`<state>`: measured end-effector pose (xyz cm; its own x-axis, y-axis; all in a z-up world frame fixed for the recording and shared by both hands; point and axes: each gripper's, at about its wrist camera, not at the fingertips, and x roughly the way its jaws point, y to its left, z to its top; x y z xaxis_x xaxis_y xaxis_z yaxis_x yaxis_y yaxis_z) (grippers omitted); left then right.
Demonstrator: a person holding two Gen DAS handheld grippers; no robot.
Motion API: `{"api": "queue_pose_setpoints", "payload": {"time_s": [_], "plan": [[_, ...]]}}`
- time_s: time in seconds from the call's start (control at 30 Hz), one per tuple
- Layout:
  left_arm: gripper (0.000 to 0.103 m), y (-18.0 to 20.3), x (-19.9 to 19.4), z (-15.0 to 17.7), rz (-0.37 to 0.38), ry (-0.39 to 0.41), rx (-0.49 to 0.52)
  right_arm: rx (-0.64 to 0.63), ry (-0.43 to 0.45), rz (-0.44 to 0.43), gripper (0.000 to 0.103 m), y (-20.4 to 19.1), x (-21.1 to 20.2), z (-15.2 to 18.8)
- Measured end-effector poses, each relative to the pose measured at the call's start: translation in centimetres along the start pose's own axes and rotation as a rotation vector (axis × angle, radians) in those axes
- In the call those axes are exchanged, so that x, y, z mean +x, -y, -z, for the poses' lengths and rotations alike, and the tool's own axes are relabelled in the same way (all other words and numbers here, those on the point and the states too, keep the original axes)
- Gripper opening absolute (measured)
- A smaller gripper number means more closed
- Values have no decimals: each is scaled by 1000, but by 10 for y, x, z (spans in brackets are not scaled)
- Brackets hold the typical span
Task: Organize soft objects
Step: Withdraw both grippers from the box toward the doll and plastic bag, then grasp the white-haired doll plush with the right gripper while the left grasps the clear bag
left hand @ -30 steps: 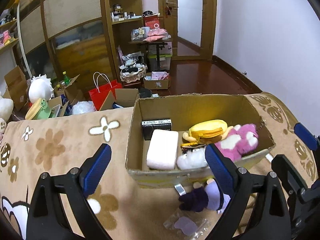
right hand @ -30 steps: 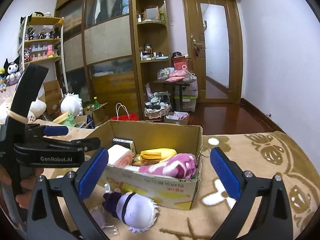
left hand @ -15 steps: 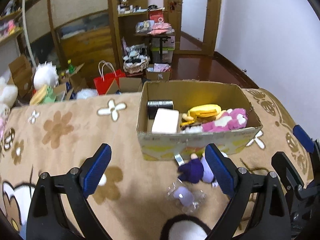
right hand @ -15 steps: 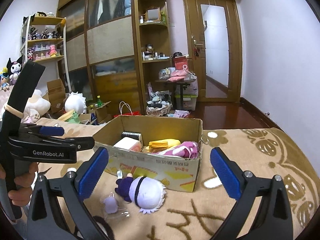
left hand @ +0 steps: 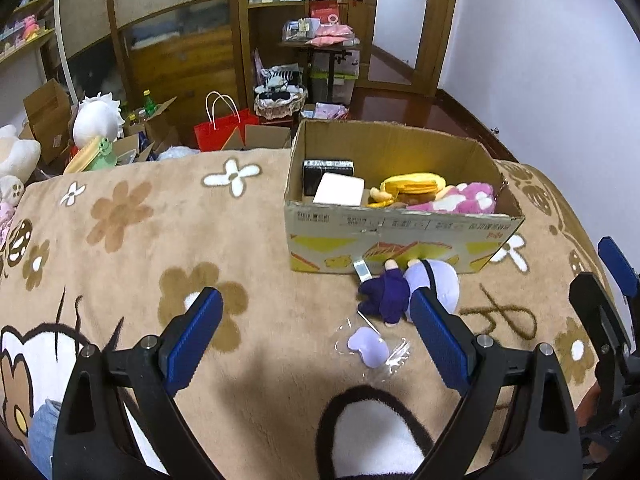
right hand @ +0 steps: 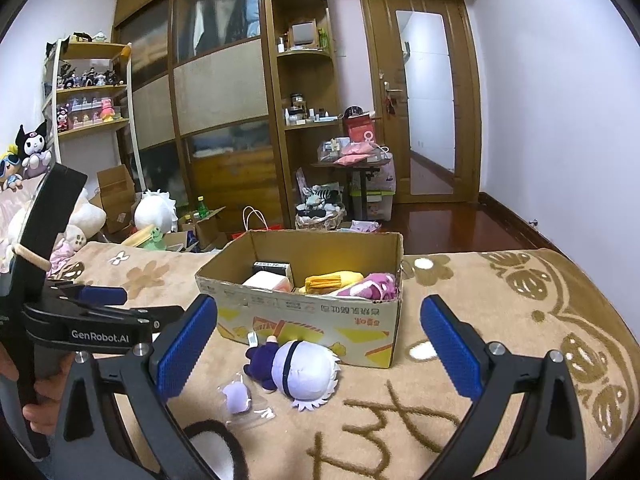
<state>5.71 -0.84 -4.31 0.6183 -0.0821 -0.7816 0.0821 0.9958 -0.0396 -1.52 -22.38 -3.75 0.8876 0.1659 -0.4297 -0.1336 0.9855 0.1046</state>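
Purple-bodied, white-headed plush doll (right hand: 296, 368) lying w/ long axis 10-to-4, at 12 o'clock of wide-open, empty right gripper (right hand: 318, 348); left gripper (left hand: 316, 334) also gaping empty.

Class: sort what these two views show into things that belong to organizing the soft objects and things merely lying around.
Job:
cardboard box
purple-and-white plush doll
yellow plush
pink plush
small lilac item in clear wrap

Lying about:
red paper bag
green bottles
shelf figurines

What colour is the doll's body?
Dark purple plush doll, white-haired; clearest in the right wrist view.
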Motion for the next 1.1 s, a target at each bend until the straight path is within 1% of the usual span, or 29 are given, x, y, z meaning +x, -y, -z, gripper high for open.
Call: {"api": "queue_pose_setpoints", "payload": {"time_s": [0.27,0.57,1.1], "plan": [[94,2,16,2,-7,-33,-5,15,-32,4,103,2,6,9],[94,0,40,3,8,-88,-27,54,-97,-5,103,11,38,18],[94,2,89,8,36,-225,-48,128,-194,-24,103,26,84,33]]}}
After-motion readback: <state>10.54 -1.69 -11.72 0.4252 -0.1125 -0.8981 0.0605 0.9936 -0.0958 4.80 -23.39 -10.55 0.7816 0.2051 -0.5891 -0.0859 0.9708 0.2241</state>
